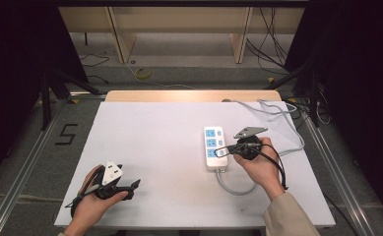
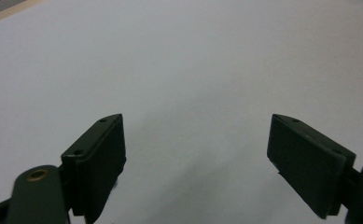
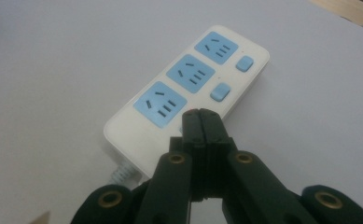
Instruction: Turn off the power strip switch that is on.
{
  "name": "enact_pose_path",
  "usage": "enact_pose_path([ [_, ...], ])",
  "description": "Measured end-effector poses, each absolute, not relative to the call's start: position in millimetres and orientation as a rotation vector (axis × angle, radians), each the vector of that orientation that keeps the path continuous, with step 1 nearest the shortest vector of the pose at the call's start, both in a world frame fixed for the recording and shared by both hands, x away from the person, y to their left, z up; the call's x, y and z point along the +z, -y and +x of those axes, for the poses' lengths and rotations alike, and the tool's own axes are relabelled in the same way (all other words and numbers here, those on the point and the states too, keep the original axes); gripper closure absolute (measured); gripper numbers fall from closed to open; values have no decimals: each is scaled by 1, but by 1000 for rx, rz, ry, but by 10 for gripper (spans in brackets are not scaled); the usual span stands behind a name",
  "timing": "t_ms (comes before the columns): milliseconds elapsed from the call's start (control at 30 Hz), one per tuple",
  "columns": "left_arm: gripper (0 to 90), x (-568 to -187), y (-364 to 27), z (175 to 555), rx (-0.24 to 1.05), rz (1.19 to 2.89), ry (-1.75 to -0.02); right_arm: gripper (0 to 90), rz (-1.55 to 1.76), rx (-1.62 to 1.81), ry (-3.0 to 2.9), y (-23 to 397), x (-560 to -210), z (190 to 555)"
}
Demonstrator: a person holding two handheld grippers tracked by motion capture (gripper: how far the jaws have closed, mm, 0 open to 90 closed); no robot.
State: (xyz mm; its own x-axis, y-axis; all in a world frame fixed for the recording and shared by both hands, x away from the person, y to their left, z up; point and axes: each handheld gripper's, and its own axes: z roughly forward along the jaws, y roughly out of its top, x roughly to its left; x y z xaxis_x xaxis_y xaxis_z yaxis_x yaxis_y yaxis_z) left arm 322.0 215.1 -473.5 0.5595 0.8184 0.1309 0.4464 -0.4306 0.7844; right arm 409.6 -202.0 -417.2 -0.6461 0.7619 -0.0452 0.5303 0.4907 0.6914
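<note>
High view: a white power strip (image 1: 214,148) is laid lengthwise on the right half of the white table (image 1: 154,147), its grey cord (image 1: 238,189) looping off the near end. The right gripper (image 1: 222,150) is held over the strip's near socket, jaws pressed together, nothing clamped; likely used as a poking tip for a switch. The left gripper (image 1: 130,186) is parked at the near left, well apart from the strip, probably kept out of the way.

Left gripper view: jaws are seen wide apart over bare table, nothing between them.

Right gripper view: the closed tips (image 3: 201,114) are placed at the nearest of three blue sockets (image 3: 160,104), beside the switch buttons (image 3: 219,92); contact cannot be told.
</note>
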Motion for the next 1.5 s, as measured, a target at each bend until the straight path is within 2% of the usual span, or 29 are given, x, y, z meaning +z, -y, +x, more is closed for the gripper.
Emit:
enact_pose_path([
  [1500,195,-474,-214,322,662,2074,-1007,900,1111,881,-2453,190,-426,426],
])
